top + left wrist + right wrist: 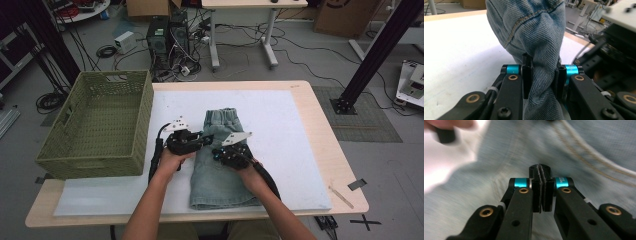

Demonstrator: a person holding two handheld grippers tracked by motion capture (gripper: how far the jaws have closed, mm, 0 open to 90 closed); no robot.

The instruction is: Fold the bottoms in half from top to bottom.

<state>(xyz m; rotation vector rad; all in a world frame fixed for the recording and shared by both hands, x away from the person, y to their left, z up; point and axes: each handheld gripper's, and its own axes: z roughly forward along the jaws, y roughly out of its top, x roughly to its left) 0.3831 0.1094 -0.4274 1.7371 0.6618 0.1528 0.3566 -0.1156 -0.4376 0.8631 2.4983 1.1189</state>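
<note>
Left gripper [541, 75]: fingers [527, 75] clamped on a bunched fold of the denim shorts [534, 32], cloth rising in a twisted column between the two pads. Right gripper [540, 192]: fingers [536, 192] pressed flat together, pad against pad, nothing between them, tips hovering close over the pale denim and its tan seam stitching. Both grippers, in the high view, side by side over the middle of the shorts, left [204, 139] at the garment's left edge, right [220, 152] just beside it toward the centre. Shorts lying lengthwise on the white mat [280, 130], waistband at the far end, leg hems at the near end. Mat spread across the wooden counter [325, 145]. Green woven basket [100, 125] standing on the counter's left part, just beside the left hand.
</note>
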